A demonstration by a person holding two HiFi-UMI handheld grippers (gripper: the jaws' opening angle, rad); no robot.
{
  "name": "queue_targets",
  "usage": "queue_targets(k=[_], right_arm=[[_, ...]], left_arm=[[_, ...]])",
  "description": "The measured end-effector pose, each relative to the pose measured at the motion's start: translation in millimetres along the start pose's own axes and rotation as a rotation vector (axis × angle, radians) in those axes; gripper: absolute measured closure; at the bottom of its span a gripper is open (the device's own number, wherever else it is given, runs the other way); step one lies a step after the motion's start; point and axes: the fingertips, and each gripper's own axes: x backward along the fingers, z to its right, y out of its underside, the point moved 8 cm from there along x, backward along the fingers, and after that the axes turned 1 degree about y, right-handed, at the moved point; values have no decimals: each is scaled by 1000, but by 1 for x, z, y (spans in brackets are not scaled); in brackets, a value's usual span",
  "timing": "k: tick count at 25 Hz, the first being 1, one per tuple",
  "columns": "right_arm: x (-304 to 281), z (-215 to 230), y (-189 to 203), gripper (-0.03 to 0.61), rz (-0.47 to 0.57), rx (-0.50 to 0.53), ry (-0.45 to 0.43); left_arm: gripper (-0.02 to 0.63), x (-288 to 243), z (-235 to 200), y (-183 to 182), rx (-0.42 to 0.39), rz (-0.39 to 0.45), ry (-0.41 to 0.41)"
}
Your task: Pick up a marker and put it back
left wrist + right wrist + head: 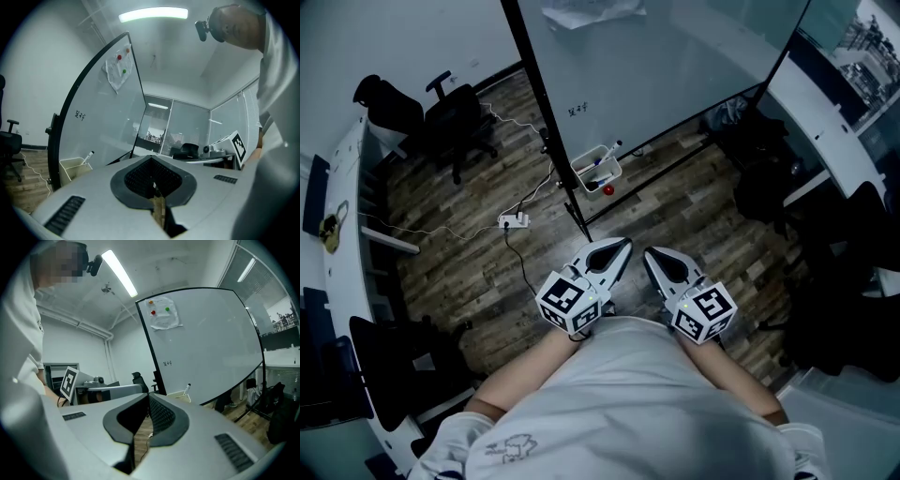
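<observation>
A white basket [596, 167] hangs at the foot of the whiteboard [666, 66] and holds markers [602, 161]. One white marker with a dark cap [88, 156] sticks up out of the basket [70, 168] in the left gripper view. The right gripper view shows that marker [187, 388] too, standing in the basket [179, 394]. Both grippers are held close to the person's body, well short of the basket. My left gripper [620, 247] is shut with nothing in it. My right gripper [651, 255] is beside it, also shut and empty.
The whiteboard's black stand legs [577, 217] spread across the wooden floor. A power strip [514, 220] with cables lies to the left. Black office chairs [455, 117] stand at the back left, beside a white desk [342, 234]. Dark bags [769, 187] sit on the right.
</observation>
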Motion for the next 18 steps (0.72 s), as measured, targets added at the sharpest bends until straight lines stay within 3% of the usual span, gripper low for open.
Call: queue_targets(k=[18], right_arm=[[-105, -7, -23, 568, 5, 23, -1]], left_arm=[[609, 16, -100, -32, -37, 27, 9]])
